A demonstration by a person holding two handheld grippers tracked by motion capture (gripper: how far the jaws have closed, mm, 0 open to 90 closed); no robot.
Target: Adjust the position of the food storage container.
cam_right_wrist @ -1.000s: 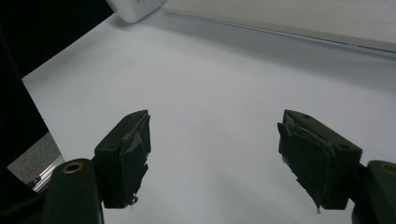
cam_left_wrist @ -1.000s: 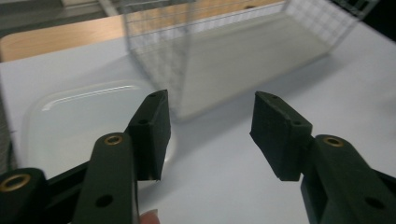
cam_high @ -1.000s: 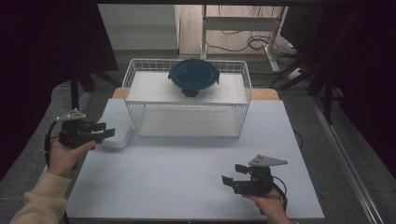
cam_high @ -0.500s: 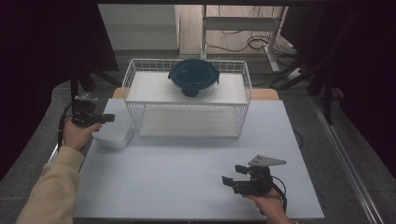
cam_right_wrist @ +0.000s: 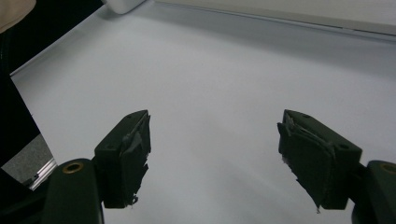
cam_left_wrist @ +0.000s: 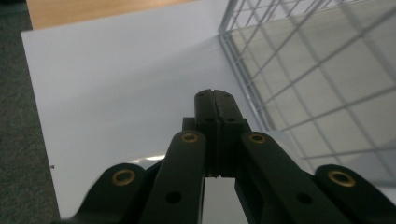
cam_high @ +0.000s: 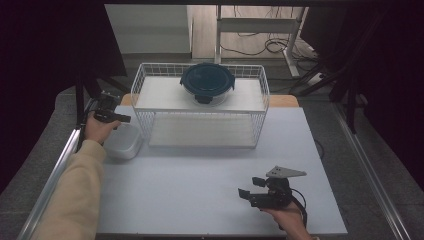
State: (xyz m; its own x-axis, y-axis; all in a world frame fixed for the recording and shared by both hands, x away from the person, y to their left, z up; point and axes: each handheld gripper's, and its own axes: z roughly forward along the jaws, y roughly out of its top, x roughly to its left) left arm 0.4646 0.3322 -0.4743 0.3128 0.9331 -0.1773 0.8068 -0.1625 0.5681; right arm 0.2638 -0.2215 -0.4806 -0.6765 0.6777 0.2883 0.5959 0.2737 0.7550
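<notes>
My left gripper (cam_high: 123, 119) hovers above the far edge of a white tub (cam_high: 122, 142) at the table's left, pointing at the wire basket (cam_high: 200, 107). In the left gripper view its jaws (cam_left_wrist: 214, 95) have just closed and meet tip to tip with nothing between them, with the basket's mesh (cam_left_wrist: 303, 70) close on the right. My right gripper (cam_high: 245, 195) rests low near the table's front right. Its jaws (cam_right_wrist: 215, 140) stand open over bare white mat. A round container with a dark blue lid (cam_high: 207, 82) sits on the basket's upper white shelf.
The white mat (cam_high: 200, 185) covers the table between the basket and the front edge. A metal rail (cam_high: 55, 175) runs along the left side. The tub's corner (cam_right_wrist: 123, 4) and a pale sleeve (cam_right_wrist: 14, 9) appear at the top left of the right gripper view.
The left hand moved away from the front and a little right, from beside the tub to over its far edge, and its jaws closed. The right hand kept still.
</notes>
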